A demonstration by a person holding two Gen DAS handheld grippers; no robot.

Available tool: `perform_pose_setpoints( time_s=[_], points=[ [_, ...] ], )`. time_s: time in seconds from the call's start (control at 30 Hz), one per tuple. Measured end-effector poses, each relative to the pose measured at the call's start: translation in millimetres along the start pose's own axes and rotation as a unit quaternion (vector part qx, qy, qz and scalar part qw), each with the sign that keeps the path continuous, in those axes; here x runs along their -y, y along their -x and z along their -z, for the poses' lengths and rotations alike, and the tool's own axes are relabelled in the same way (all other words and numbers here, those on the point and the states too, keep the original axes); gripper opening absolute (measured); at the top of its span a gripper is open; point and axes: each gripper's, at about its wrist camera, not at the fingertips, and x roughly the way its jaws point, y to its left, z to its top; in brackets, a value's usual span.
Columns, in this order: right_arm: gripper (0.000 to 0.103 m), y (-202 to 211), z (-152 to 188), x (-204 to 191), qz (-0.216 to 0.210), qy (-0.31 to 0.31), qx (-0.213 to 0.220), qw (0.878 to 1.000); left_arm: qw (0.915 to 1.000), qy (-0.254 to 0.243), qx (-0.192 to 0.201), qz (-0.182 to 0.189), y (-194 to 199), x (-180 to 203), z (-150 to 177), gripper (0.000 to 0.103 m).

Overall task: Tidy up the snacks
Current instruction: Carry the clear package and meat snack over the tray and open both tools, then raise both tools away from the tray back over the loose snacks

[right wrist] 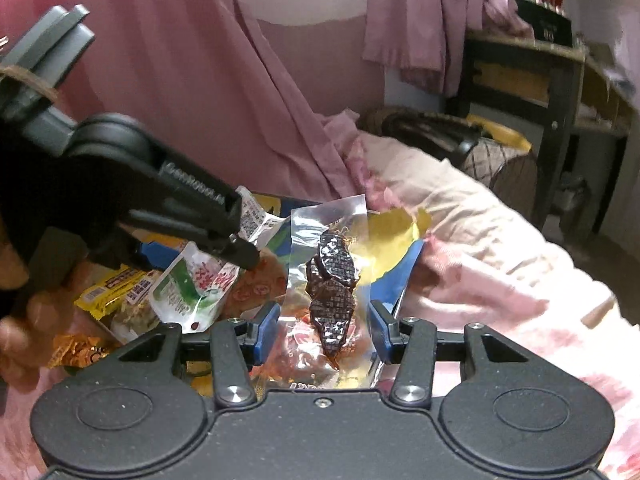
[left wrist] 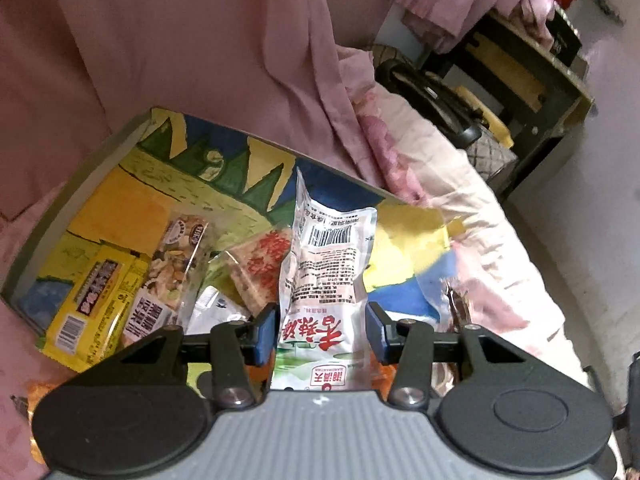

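Note:
My left gripper (left wrist: 323, 326) is shut on a white and green snack pouch (left wrist: 328, 248) with red lettering, which stands up between the blue pads. It hangs over a shallow cardboard box (left wrist: 132, 184) painted yellow, green and blue. In the box lie a yellow bar packet (left wrist: 92, 308), a nut mix packet (left wrist: 180, 256) and a clear packet with red letters (left wrist: 260, 268). My right gripper (right wrist: 323, 330) is shut on a clear vacuum pouch of dark brown pieces (right wrist: 332, 268). In the right wrist view the left gripper (right wrist: 240, 244) reaches in from the left with its pouch (right wrist: 192, 284).
Pink floral bedding (right wrist: 480, 248) lies under and to the right of the box. A pink cloth (left wrist: 200, 40) hangs behind it. A quilted handbag (left wrist: 484, 148) and a dark shelf unit (left wrist: 532, 80) stand at the back right. Orange wrapped sweets (right wrist: 76, 352) lie near a person's hand (right wrist: 16, 320).

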Motion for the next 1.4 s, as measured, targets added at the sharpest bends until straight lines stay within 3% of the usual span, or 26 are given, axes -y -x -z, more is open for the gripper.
perform_pose_setpoints(
  time_s=[0.17,0.53,0.67,0.77,0.9,1.03,1.13,1.3,1.4],
  points=[
    [0.050,-17,-1,9,-0.020,-0.038,-0.015,0.999,0.9995,-0.024,-0.006,-0.020,-4,6,1,0.051],
    [0.051,-21,-3,4,-0.023,-0.028,-0.003,0.999,0.9990,-0.034,-0.013,-0.025,-8,6,0,0.057],
    [0.052,-21,-2,6,-0.023,-0.030,-0.002,0.999,0.9991,-0.029,-0.016,-0.029,-7,3,1,0.063],
    [0.059,-20,-2,8,-0.021,-0.035,-0.001,0.999,0.9993,-0.020,-0.012,-0.029,0,-1,1,0.072],
    [0.069,-13,-3,7,-0.022,-0.034,0.008,0.999,0.9990,-0.018,0.009,-0.039,15,-4,-1,0.084],
    [0.076,-4,-3,5,-0.021,-0.030,0.021,0.999,0.9988,-0.015,0.024,-0.039,33,-6,-1,0.086],
    [0.081,9,-2,6,-0.021,-0.036,0.039,0.998,0.9976,-0.020,0.050,-0.045,49,-7,3,0.093],
    [0.090,47,-4,7,-0.022,-0.055,0.107,0.992,0.9902,-0.048,0.114,-0.065,85,-9,20,0.102],
    [0.093,72,-2,8,-0.026,-0.066,0.140,0.988,0.9846,-0.058,0.150,-0.068,109,-11,31,0.103]
  ],
)
